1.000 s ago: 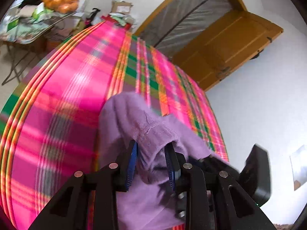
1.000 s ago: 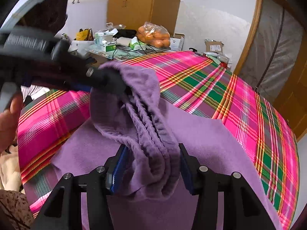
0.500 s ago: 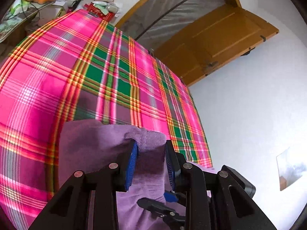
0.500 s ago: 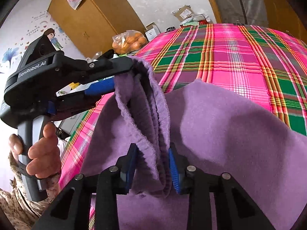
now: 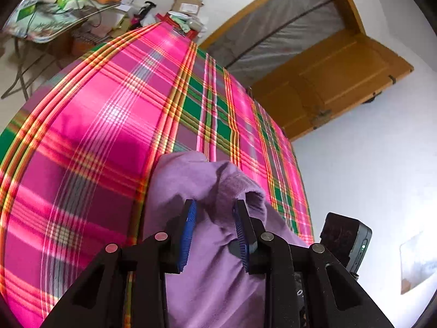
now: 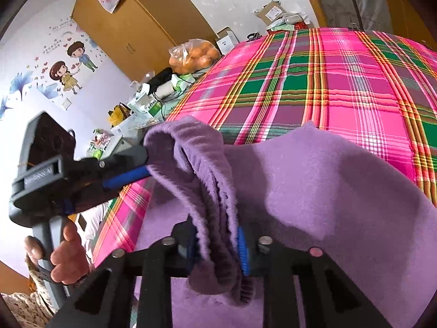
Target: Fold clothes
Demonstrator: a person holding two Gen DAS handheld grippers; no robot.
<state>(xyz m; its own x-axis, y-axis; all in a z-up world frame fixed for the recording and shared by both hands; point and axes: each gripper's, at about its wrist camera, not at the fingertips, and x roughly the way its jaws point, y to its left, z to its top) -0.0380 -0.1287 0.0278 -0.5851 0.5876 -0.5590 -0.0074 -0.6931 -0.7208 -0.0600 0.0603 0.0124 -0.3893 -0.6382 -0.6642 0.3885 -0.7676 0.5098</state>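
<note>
The right gripper (image 6: 218, 248) pinches a bunched, ribbed edge of the purple garment (image 6: 327, 191). Its jaws have just been closing, and the blue pads now press the gathered fleece from both sides. The left gripper (image 5: 215, 232) holds another part of the same edge: in its own view a thick fold fills the gap between its blue pads, which stand partly spread around that bulk and appear to bite on it. In the right wrist view this gripper reaches in from the left, gripped by a person's hand (image 6: 62, 254), with its tips buried in the raised loop of cloth.

The garment lies on the near part of the pink and green plaid bedspread (image 6: 341, 82), spreading away to the right, with only its left edge lifted. That lifted edge runs as a short ridge from the left gripper, higher and farther left, down to the right gripper, nearer and lower. The two grips sit close together on one hem, so I judge that the next move turns on drawing them apart along this ridge, pulling the edge taut before laying it over the flat part to the right.
</note>
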